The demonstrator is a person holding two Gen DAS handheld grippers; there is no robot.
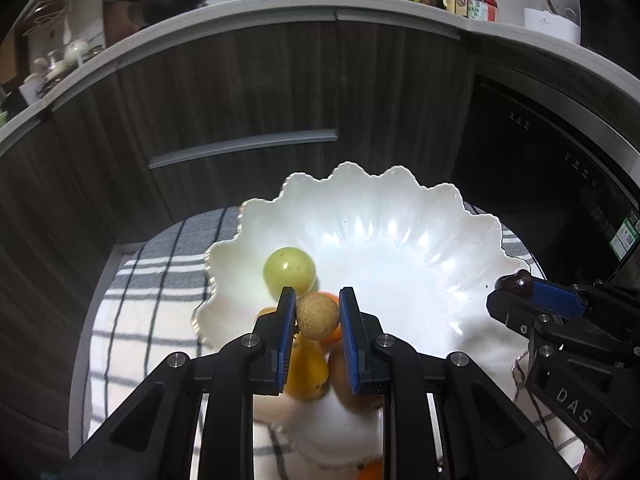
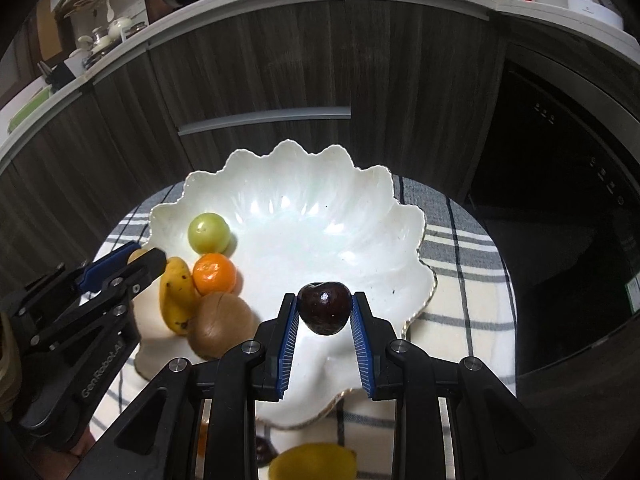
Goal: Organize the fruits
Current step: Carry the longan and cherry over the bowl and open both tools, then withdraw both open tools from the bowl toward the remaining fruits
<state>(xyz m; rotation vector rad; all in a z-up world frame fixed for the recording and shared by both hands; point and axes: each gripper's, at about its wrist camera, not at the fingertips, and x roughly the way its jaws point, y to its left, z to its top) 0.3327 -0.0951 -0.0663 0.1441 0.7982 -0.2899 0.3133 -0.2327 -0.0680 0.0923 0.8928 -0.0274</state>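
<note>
Left gripper (image 1: 318,312) fingers clamped on a small, round, tan, rough-skinned fruit (image 1: 318,317); right gripper (image 2: 325,312) fingers pinching a glossy dark-red cherry (image 2: 324,307). Both over the scalloped white bowl (image 2: 360,248) with other fruit inside.

The bowl (image 2: 360,216) is shiny white with a wavy edge. Inside it sit a light green round fruit (image 2: 209,232), an orange one (image 2: 214,274), a yellow banana (image 2: 175,294) with dark spots and a brown kiwi (image 2: 218,326). The cloth (image 2: 464,264) is cream with grey and dark stripes. The gripper pads (image 2: 289,344) are blue.
</note>
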